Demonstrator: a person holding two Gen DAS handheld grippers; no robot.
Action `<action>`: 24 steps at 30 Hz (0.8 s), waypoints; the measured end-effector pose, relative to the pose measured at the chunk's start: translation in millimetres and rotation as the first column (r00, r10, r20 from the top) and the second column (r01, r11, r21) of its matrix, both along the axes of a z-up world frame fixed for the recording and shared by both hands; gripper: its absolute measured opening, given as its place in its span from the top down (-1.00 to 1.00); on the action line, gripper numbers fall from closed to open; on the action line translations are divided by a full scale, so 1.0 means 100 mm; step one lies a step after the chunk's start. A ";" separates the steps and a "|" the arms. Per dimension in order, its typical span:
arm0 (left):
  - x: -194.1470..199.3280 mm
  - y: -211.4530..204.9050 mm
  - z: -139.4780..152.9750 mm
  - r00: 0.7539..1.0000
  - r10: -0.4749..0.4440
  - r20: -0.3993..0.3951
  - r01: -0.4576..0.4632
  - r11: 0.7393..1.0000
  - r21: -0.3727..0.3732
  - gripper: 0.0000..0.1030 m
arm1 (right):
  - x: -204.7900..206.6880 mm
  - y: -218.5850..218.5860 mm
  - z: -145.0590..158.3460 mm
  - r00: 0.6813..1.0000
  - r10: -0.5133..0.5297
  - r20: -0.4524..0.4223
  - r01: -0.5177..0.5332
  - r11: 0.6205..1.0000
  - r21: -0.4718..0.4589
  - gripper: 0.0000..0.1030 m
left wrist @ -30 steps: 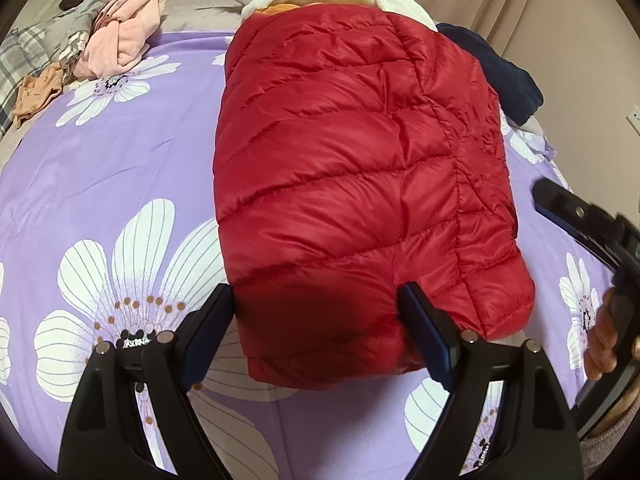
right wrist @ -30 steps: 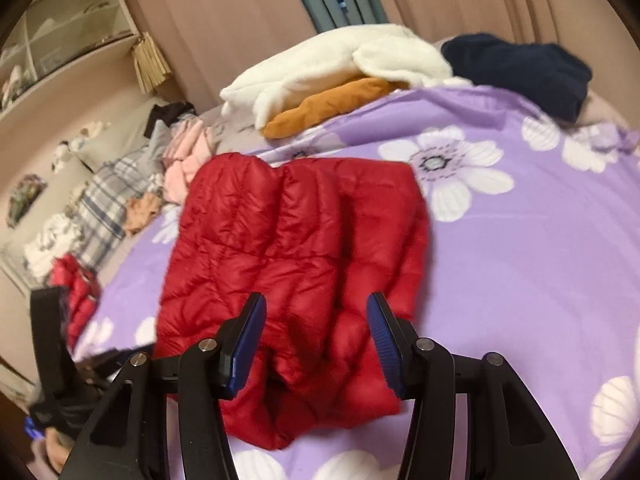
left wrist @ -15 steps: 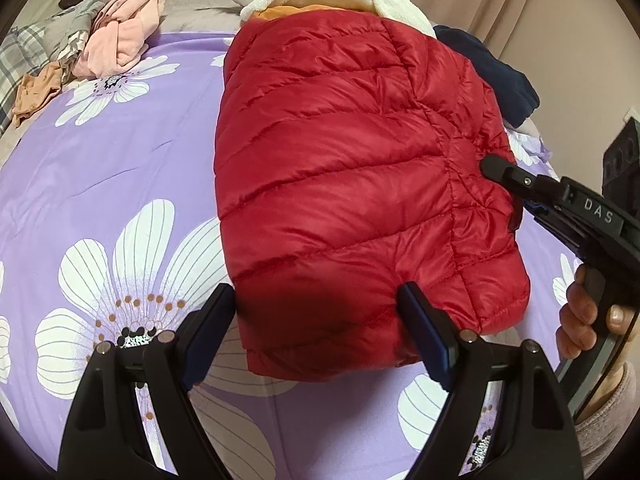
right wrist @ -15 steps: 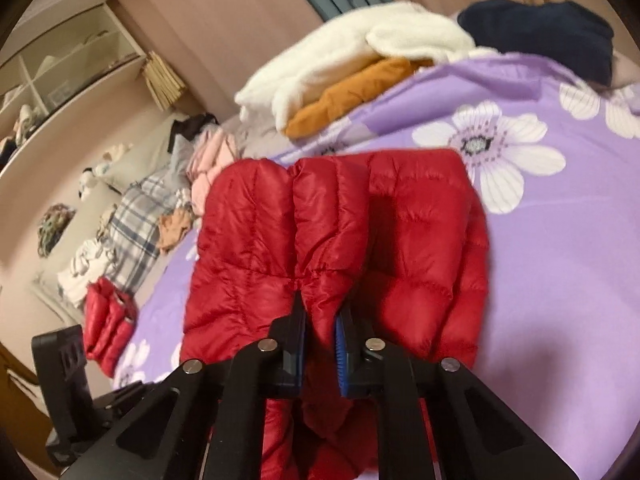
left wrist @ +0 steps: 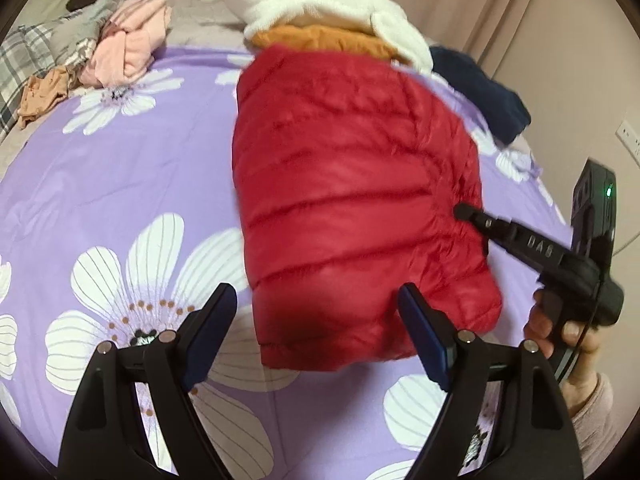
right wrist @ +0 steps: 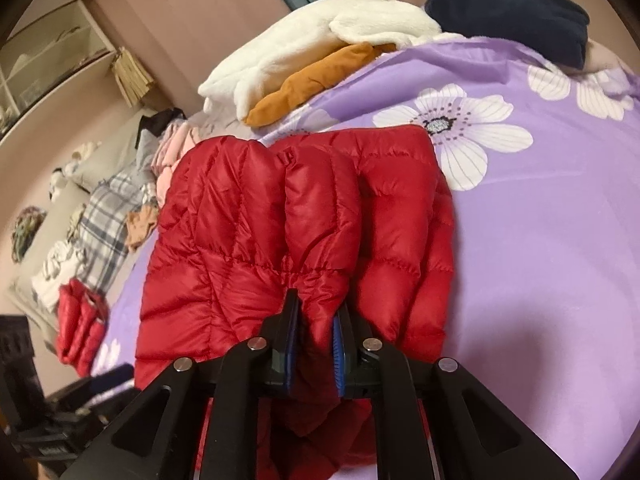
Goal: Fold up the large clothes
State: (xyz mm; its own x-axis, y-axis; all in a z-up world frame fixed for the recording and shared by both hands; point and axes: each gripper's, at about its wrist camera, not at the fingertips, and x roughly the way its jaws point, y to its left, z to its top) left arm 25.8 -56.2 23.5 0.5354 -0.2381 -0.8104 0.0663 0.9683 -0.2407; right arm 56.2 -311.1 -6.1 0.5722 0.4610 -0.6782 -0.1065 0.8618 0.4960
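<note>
A folded red puffer jacket [left wrist: 352,208] lies on the purple flowered bedspread [left wrist: 120,184]. My left gripper [left wrist: 318,320] is open, its fingers on either side of the jacket's near edge, not gripping it. My right gripper [right wrist: 314,334] is shut on a bunched fold at the jacket's [right wrist: 288,232] right side. It shows in the left wrist view [left wrist: 460,212] with its tips pressed into the jacket's right edge, the hand behind it.
A pile of white and orange clothes [left wrist: 320,20] and a navy garment [left wrist: 484,96] lie at the far side. Pink and plaid clothes [left wrist: 120,44] lie far left. Another red puffer item [right wrist: 78,320] lies left in the right wrist view. Shelves [right wrist: 48,52] line the wall.
My right gripper came in from the right and closed on the jacket's right side. The jacket has lifted and shifted a little. My left gripper stayed open at the near edge.
</note>
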 end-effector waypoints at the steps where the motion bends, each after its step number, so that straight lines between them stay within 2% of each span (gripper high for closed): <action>1: 0.01 0.00 0.02 1.000 0.001 0.011 -0.001 1.000 0.007 -0.60 | -0.01 0.01 0.03 1.000 -0.001 0.006 0.001 1.000 -0.015 0.71; 3: 0.06 -0.02 0.00 1.000 0.001 0.024 -0.002 1.000 0.032 -0.58 | -0.04 0.04 0.08 1.000 -0.007 0.016 0.008 0.999 -0.043 0.58; 5: 0.13 -0.05 -0.07 1.000 -0.008 0.003 0.008 0.999 0.038 -0.35 | -0.10 0.04 0.16 0.999 -0.022 0.041 0.025 0.996 -0.081 0.30; 6: 0.17 -0.06 -0.12 1.000 -0.014 -0.016 0.015 0.999 0.037 -0.22 | -0.13 0.04 0.21 0.998 -0.027 0.059 0.033 0.995 -0.095 0.27; 11: 0.17 -0.11 -0.14 1.000 -0.017 -0.009 0.017 0.998 0.056 -0.21 | -0.32 0.07 0.42 0.986 0.023 0.165 0.001 0.989 -0.145 0.27; 16: 0.16 -0.11 -0.14 1.000 -0.016 -0.010 0.016 0.998 0.061 -0.21 | -0.45 0.23 0.41 0.972 0.125 0.198 -0.090 0.981 -0.174 0.27; 24: 0.15 -0.14 -0.17 1.000 -0.023 -0.015 0.024 0.997 0.077 -0.22 | -0.33 0.37 0.09 0.987 0.136 0.084 -0.114 0.967 -0.228 0.27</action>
State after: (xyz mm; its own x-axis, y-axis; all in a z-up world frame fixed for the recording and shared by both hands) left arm 40.8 -70.2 6.3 0.5188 -0.1868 -0.8342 0.0866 0.9823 -0.1662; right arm 23.3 -273.7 2.6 0.5882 0.3779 -0.7150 -0.2591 0.9256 0.2760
